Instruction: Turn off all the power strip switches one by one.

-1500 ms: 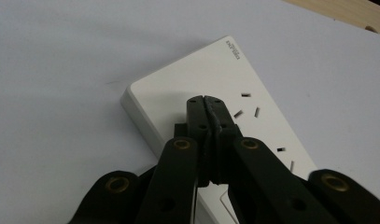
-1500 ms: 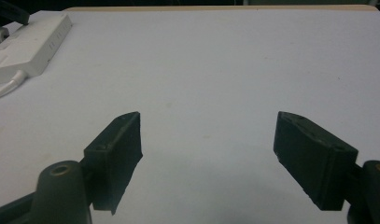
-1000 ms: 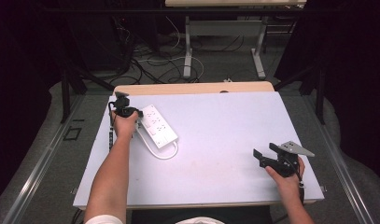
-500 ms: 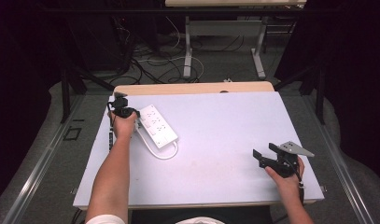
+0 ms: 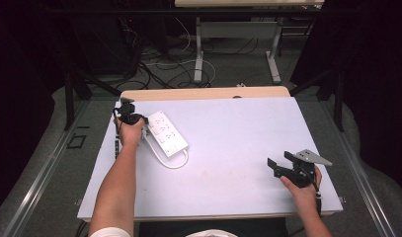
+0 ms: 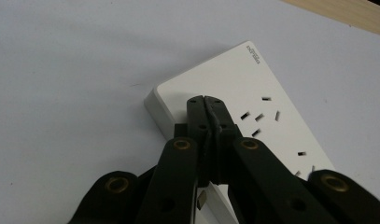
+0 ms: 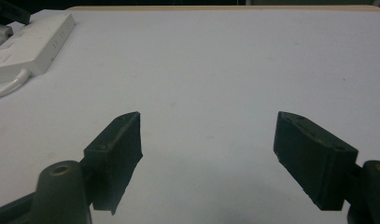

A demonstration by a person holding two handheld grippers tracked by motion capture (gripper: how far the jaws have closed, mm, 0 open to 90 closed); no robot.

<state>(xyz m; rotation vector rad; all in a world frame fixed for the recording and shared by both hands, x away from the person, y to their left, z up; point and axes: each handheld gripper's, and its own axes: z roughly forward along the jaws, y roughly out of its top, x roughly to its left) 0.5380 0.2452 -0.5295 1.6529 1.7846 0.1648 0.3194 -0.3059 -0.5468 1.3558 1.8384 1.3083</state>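
While the high view takes in the whole white table (image 5: pixel 248 148), it leaves the left gripper (image 5: pixel 131 117) as a small dark shape near the far left corner, at the far end of a white power strip (image 5: pixel 166 132). From there I cannot tell how its fingers stand. The left gripper view settles it: the left gripper (image 6: pixel 205 99) has its two black fingers (image 6: pixel 195 112) pressed together with no gap, their tips over the end of the power strip (image 6: pixel 253 93), close to its corner; whether they touch its face I cannot tell. That view also shows the dark socket slots and a small printed label at the strip's far end.

In the high view the strip lies at a slant, and its white cable (image 5: pixel 170 162) loops out from its near end toward the table's middle. The right gripper (image 5: pixel 279 168) sits near the near right corner, held in a hand (image 5: pixel 303 186), with a grey three-cornered plate on top.

Along the right gripper view, the right gripper (image 7: pixel 207 135) has its fingers (image 7: pixel 117 149) wide apart over bare table, nothing between them. The power strip (image 7: pixel 31 42) lies well apart, at the upper left.
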